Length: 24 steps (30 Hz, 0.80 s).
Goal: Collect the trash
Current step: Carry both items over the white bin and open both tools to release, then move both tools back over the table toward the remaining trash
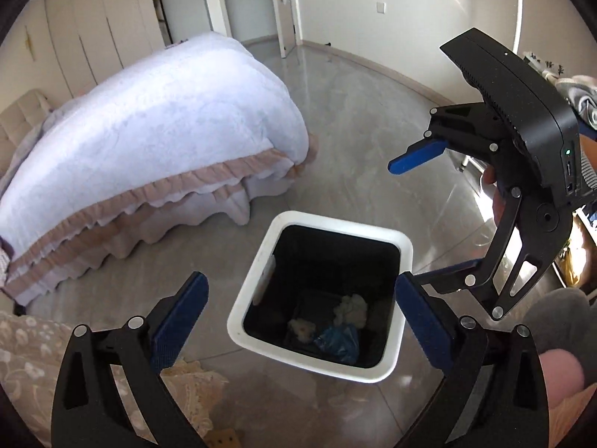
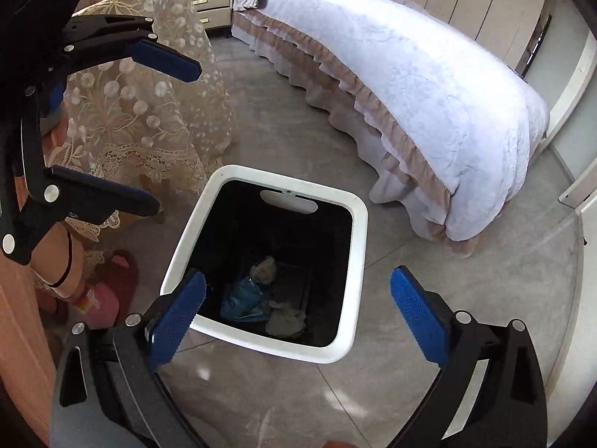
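Observation:
A white-rimmed trash bin point(image 1: 405, 250) with a black inside stands on the grey floor; it also shows in the right wrist view point(image 2: 360, 224). At its bottom lie a white crumpled tissue point(image 1: 350, 308), a blue wrapper point(image 1: 337, 339) and a small pale scrap point(image 1: 302, 328); the wrapper point(image 2: 242, 295) and tissue point(image 2: 285, 321) also show in the right wrist view. My left gripper point(image 1: 298, 317) is open and empty above the bin. My right gripper point(image 2: 298, 310) is open and empty above it too, and appears in the left wrist view point(image 1: 421, 216).
A bed point(image 1: 149, 123) with a white quilt and beige ruffles stands beside the bin. A lace-covered table point(image 2: 141, 104) is on the other side. Pink slippers point(image 2: 108, 291) lie on the floor by it. A nightstand point(image 2: 211, 3) is beyond.

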Available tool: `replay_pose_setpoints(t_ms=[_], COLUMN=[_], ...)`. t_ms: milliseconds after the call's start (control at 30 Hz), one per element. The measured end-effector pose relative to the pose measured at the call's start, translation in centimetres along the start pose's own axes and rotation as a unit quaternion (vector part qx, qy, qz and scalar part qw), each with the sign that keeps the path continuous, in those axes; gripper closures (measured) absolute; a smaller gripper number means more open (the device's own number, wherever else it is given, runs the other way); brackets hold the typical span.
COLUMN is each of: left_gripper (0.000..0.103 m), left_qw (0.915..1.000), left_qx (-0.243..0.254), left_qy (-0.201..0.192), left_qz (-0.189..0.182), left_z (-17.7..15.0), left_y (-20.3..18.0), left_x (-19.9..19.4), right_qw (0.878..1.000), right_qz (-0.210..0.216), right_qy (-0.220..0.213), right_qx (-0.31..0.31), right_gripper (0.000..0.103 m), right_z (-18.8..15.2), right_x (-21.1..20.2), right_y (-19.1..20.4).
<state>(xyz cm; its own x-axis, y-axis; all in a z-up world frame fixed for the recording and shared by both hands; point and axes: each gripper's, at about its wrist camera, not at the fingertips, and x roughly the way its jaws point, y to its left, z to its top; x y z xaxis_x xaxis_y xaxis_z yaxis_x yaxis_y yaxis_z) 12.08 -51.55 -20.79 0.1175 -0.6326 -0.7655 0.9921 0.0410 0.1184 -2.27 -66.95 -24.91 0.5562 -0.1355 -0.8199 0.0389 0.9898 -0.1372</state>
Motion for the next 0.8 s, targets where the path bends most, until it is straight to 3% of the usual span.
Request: replay_pose_setpoints(t_ms=[233, 467, 633, 800], left_gripper=[0.004, 0.004, 0.004, 0.004], left_qw=[0.9985, 0.9838, 0.9596, 0.9189], left_qx=[-0.025, -0.091, -0.136, -0.209], left_qy=[-0.039, -0.045, -0.047, -0.052], left_qz=[0.03, 0.148, 0.242, 0.331], left_z=[-0.1, -3.3, -6.3, -9.8], left_y=[-0.8, 0.4, 1.3, 2.5], left_x=[-6.7, -14.6, -20.5, -26.1], right_qw=[0.997, 0.989, 0.976, 0.962], right_qz=[0.003, 0.045, 0.091, 0.131], right_qy=[-0.058, -0.129, -0.185, -0.221], right_qx=[-0.044, -0.064, -0.075, -0.092], right_gripper=[0.004, 0.004, 0.004, 0.004], right_z=[2.9, 7.4, 11.0, 14.0], right_x=[-4.6, -8.7, -10.6, -11.8], right_y=[2.9, 7.4, 11.3, 15.9])
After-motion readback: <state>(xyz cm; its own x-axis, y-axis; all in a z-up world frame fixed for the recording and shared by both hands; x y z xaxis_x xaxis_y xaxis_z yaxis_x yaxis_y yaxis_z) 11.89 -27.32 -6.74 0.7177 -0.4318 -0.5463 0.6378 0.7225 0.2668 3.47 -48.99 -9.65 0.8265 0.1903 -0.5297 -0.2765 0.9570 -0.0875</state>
